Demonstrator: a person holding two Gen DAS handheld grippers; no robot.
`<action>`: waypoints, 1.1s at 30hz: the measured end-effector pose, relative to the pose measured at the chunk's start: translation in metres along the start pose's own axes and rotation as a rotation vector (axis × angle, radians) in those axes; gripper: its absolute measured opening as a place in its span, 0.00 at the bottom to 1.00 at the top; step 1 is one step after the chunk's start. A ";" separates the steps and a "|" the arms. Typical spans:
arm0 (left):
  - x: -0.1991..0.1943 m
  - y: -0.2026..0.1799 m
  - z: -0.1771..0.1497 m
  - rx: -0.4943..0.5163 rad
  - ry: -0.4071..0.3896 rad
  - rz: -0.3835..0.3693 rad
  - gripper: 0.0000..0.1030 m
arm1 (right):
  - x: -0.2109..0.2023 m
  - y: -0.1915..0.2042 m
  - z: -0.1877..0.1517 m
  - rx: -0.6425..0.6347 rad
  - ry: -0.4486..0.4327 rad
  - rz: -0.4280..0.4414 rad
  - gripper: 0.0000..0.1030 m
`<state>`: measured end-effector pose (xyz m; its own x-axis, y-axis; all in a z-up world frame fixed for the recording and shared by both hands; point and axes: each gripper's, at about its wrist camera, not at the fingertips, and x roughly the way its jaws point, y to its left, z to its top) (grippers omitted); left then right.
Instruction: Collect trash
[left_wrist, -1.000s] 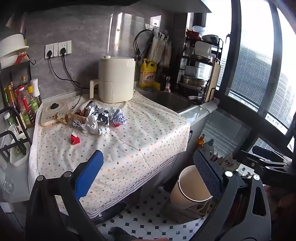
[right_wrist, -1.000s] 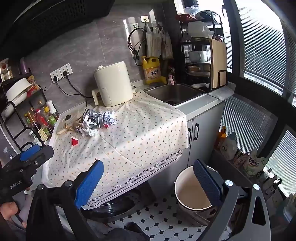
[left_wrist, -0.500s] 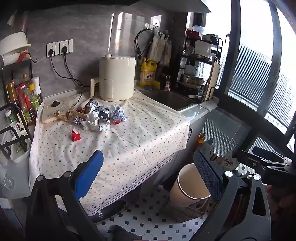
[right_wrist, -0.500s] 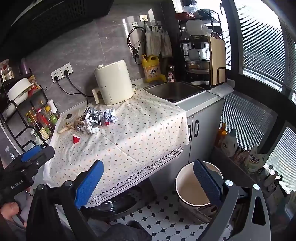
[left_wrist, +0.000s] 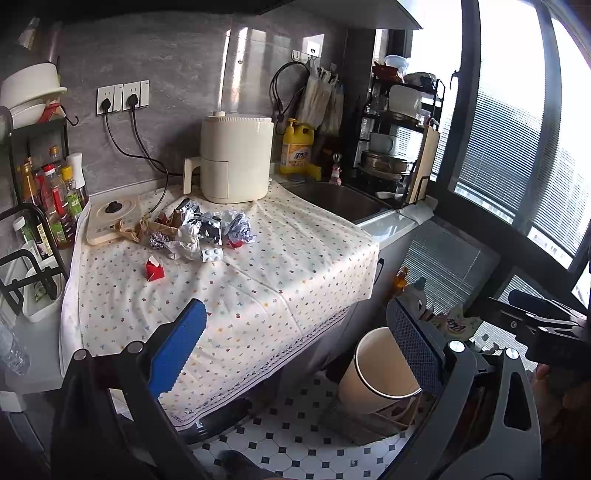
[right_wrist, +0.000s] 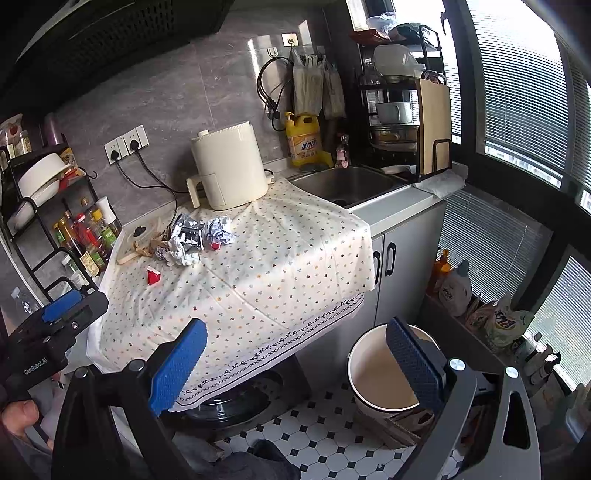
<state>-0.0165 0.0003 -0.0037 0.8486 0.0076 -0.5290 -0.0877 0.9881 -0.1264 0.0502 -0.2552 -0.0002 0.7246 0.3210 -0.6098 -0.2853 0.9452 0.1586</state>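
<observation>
Both grippers well back from the worktop, over the floor at its front edge: left gripper with jaws wide apart and holding nothing, right gripper the same, empty. Trash pile near the back-left corner of the worktop, just in front of the air fryer – crumpled foil, brown paper, a white blister piece. 1 red scrap apart from the pile, nearer the left edge. Bin on the floor below the front-right corner, open-topped. Likely trouble from here: a pinch taken too low, catching the loose cloth together with the foil and dragging the whole pile – perhaps even tugging at the fryer standing on the same cloth. Light, springy wrappers apt to slip from wide pads or shed small bits on the long carry to the bin. Cords and the flat appliance touching the pile's left side, easy to snag. Red scrap easy to overlook.
</observation>
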 end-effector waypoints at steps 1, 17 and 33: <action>0.001 0.001 0.000 0.000 0.002 0.000 0.94 | 0.000 0.000 0.001 0.001 0.000 -0.002 0.92; 0.000 -0.001 0.006 0.021 -0.013 0.004 0.94 | 0.000 0.000 0.004 -0.008 -0.010 -0.005 0.93; -0.017 -0.002 -0.001 -0.009 -0.034 -0.027 0.94 | -0.008 0.000 0.001 -0.022 -0.020 0.011 0.93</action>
<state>-0.0312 -0.0022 0.0049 0.8677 -0.0137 -0.4968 -0.0691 0.9866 -0.1479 0.0452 -0.2580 0.0050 0.7337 0.3328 -0.5924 -0.3070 0.9401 0.1479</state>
